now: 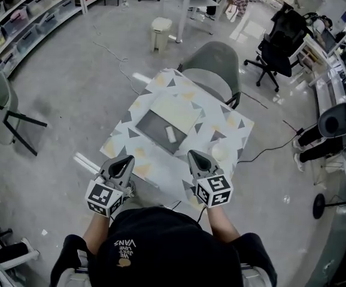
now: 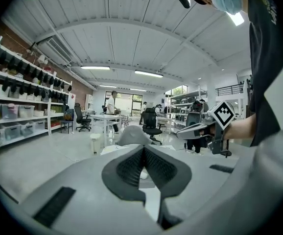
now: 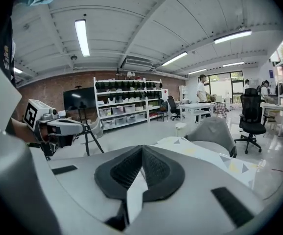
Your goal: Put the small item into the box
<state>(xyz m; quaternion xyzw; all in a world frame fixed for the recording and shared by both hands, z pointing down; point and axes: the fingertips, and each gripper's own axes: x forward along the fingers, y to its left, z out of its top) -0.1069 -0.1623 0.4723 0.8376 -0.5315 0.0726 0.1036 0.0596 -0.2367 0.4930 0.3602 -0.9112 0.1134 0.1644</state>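
I hold my left gripper (image 1: pixel 125 160) and right gripper (image 1: pixel 197 155), jaws pressed together and empty, short of the box (image 1: pixel 152 126), ready to reach.

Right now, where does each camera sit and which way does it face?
Head view: on the person's head, steeply down at the patterned table; both forearms, left gripper, right gripper show.
Left gripper view: on the left gripper, along its shut jaws toward the grey chair; right gripper at right.
Right gripper view: on the right gripper, along its shut jaws; left gripper at left.
Shared: both gripper views catch that chair.
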